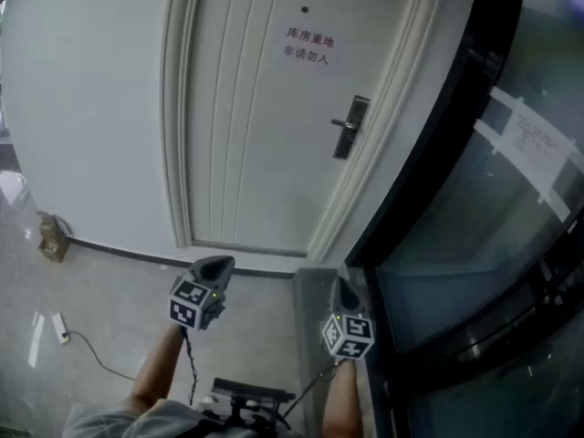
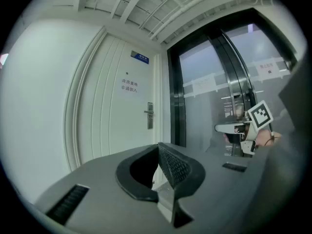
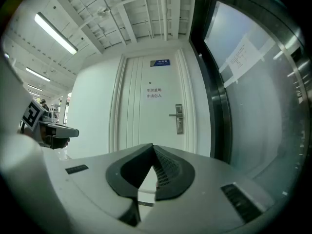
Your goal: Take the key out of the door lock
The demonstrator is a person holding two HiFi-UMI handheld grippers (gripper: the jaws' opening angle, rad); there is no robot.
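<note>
A white door (image 1: 255, 108) stands ahead, shut, with a dark lock plate and lever handle (image 1: 349, 126) on its right side. The same lock plate shows small in the left gripper view (image 2: 150, 115) and in the right gripper view (image 3: 179, 118). At this distance I cannot make out a key in it. My left gripper (image 1: 217, 265) (image 2: 158, 146) and my right gripper (image 1: 344, 286) (image 3: 152, 146) are held level side by side, well short of the door. Both are shut, tips together, with nothing between them.
A dark-framed glass wall (image 1: 474, 199) with a taped paper notice (image 1: 534, 140) runs along the right of the door. A printed sign (image 1: 307, 46) is on the door. On the tiled floor at left lie a small cardboard box (image 1: 53, 239) and a white cable (image 1: 60, 327).
</note>
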